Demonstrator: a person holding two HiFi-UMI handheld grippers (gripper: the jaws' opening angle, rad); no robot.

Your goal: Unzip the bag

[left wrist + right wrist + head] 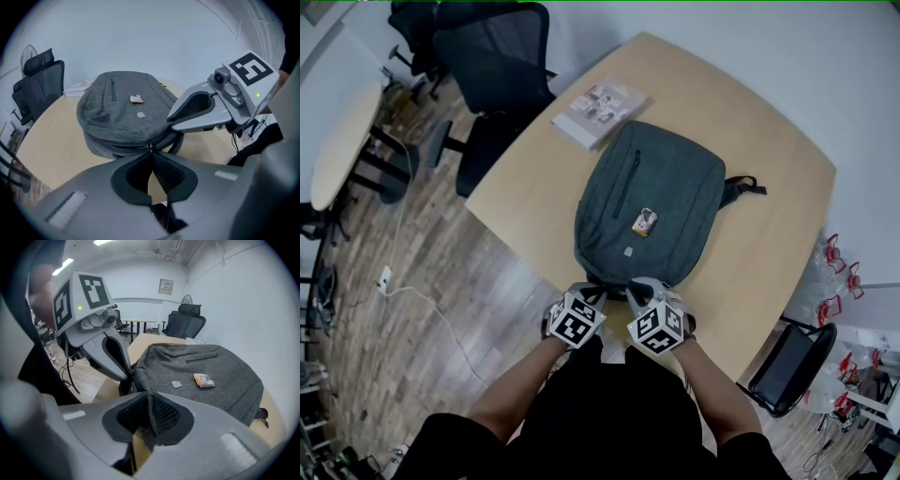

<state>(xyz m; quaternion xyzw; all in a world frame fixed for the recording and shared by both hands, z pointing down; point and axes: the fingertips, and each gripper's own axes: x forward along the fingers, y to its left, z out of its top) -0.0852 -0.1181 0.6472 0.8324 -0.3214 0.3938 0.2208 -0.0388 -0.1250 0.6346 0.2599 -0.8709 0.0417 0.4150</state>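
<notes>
Finding 1: the bag (647, 202) lies flat on the table (750, 281) with its top end at the near edge, directly in front of you. The zip (117, 144) looks closed along the side that shows. A book (598, 111) sits just beside the far corner, clear of the work.

Finding 2: your left gripper (151, 152) is clenched, and its tips meet on the small metal zip pull (150, 146) at the bag's top edge. Your right gripper (150, 411) is clenched on a fold of the bag's grey fabric, close beside the left one.

Judgement: the step in hand is starting the zip run, and none of it appears done.

Recommendations:
1. Use the right grip as an anchor and tension the fabric away from the pull.
2. Draw the pull along the line of the teeth and follow the curve round the corner. Do not lift it off the bag.
3. The hold on the pull is at the very tips, so if it slips, stop and take it again.
4. Watch that the bag does not drag over the near table edge.
</notes>
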